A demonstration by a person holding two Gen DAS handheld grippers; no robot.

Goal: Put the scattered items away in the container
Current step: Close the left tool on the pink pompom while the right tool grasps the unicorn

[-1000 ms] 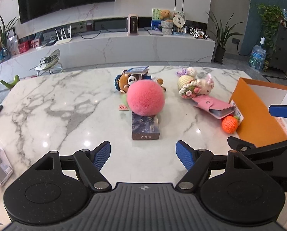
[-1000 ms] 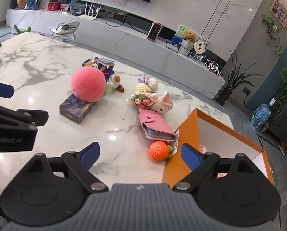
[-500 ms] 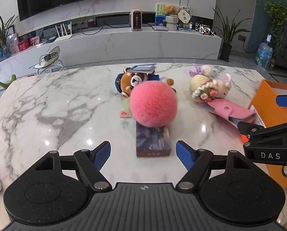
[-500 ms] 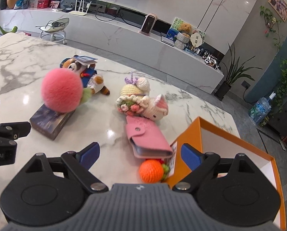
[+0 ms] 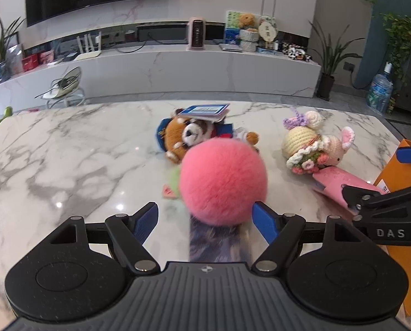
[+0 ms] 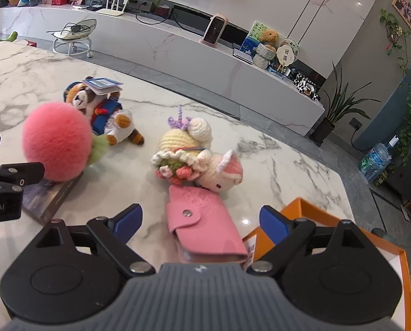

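Pink pompom (image 5: 223, 182) sits between the open left tongs (image 5: 205, 216), untouched.

- The right gripper (image 6: 200, 218) was open over the pink wallet (image 6: 205, 227).
- The orange box (image 6: 343, 237) sat just right of the wallet.
- The knitted bunny (image 6: 222, 172) touched the wallet's far end.
- The fluffy pink ball (image 6: 56, 140) sat far left of the wallet.

Bright, even daylight throughout. Small white glare spots on the glossy table (image 5: 67, 171), lower left of centre. Soft, faint shadows only. Strong fisheye bending and dark vignetting at the corners. Motion blur on the pink pompom (image 5: 223, 182) and the box (image 5: 219, 244) beneath it.
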